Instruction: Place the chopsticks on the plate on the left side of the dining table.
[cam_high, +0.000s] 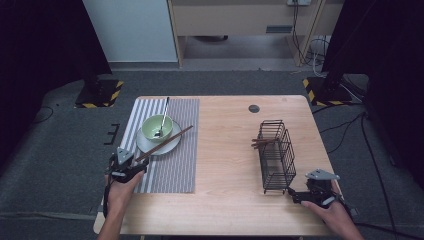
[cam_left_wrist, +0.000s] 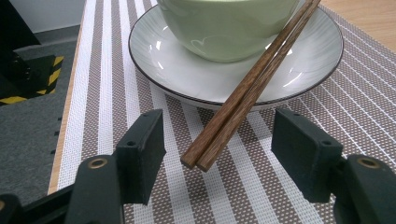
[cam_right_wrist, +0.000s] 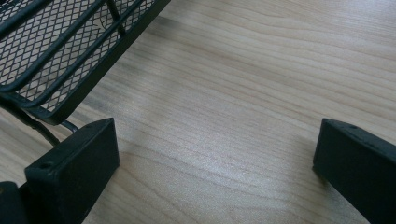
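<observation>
Writing is showing nowhere legible on the things in view; the plate, bowl and basket are carrying no readable label. The chopsticks (cam_left_wrist: 243, 93) are lying as a pair, side by side and touching, their far ends leaning on the rim of the white plate (cam_left_wrist: 154, 51) against the green bowl (cam_left_wrist: 224, 32), their near ends reaching out over the striped placemat (cam_left_wrist: 112, 70). The left gripper (cam_left_wrist: 219, 154) is sitting low over the mat with its jaws spread, and the near tips of the chopsticks are lying between the two pads, touching neither, a clear gap showing on each side. In the high view a spoon (cam_high: 163, 116) is standing in the bowl with its handle pointing away from the person. The right gripper (cam_right_wrist: 215, 172) is resting near the person's edge of the bench (cam_high: 225, 150), its jaws spread wide over bare wood with nothing between them, just beside the near corner of the black wire basket (cam_high: 276, 155); more brown sticks (cam_high: 262, 143) are poking out of that basket's left side. The placemat's left edge is running close to the bench's left edge, and past it the dark floor is dropping away. Between the mat and the basket, a broad stretch of bare wood is lying open.
</observation>
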